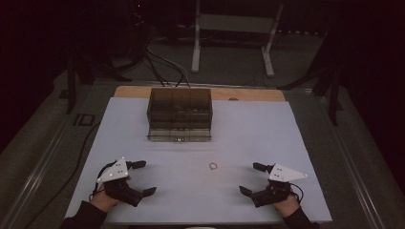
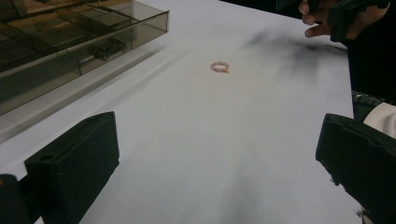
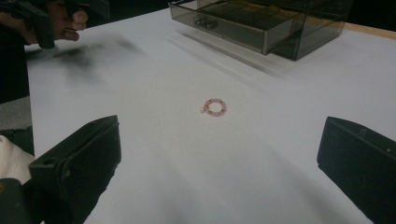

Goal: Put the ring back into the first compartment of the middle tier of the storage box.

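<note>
A white surface point(image 1: 267, 143) carries three things: a smoky see-through drawer box point(image 1: 179, 113), a small pink bead ring point(image 1: 213, 165), and the two hand-held grippers. Taking the surface centre as the clock's hub in the high view, the drawer box stands at 12 o'clock near the far edge, its lowest drawer pulled slightly out toward the person. The bead ring lies flat at about 5 o'clock from the hub, alone on bare surface, well apart from the box and roughly midway between the two tools.

The left hand-held gripper point(image 1: 143, 177) sits at 7 o'clock, its jaws spread wide and holding nothing, pointing toward 3 o'clock. The right hand-held gripper point(image 1: 253, 178) sits at 5 o'clock near the front edge, jaws likewise wide apart and empty, pointing toward 9 o'clock. Each carries a grey three-cornered plate on top.

In the left gripper view the ring point(image 2: 220, 67) lies ahead between the black jaws with only bare surface in between; the drawer box point(image 2: 70, 42) is at 10 o'clock and the other hand at 1 o'clock. In the right gripper view the ring point(image 3: 214, 107) lies straight ahead, unobstructed, with the box point(image 3: 266, 23) at 1 o'clock.

Beyond the surface, black cables point(image 1: 162, 64) run across the floor at 11 o'clock, and a white metal stand point(image 1: 234, 33) rises at 12 o'clock. A strip of bare wood shows along the far edge behind the box.
</note>
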`<state>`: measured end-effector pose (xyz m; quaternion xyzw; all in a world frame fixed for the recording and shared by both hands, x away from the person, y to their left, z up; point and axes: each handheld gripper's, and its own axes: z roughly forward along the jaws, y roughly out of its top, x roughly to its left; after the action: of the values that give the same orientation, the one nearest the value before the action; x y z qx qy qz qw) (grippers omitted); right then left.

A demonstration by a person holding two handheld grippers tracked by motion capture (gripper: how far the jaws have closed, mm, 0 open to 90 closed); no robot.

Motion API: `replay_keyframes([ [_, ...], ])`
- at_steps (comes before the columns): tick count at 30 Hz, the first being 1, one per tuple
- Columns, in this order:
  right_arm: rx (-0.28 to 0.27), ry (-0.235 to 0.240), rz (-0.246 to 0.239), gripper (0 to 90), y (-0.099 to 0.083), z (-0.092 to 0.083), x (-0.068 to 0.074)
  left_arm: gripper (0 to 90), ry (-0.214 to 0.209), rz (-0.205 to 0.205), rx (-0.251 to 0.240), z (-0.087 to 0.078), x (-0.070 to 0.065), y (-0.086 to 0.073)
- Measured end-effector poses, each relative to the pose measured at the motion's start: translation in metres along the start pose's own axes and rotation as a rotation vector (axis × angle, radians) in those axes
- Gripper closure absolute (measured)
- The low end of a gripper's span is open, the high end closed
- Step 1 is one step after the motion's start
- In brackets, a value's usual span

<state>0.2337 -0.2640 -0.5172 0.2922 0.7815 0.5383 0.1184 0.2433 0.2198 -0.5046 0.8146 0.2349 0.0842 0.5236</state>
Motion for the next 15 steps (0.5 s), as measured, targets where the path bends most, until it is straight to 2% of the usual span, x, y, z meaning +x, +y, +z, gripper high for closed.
replay_keyframes([
  [15,0.0,0.001,-0.001,0.0,0.0,0.0,0.0,0.9,-0.026,-0.004,0.0,0.012,-0.001,0.017],
])
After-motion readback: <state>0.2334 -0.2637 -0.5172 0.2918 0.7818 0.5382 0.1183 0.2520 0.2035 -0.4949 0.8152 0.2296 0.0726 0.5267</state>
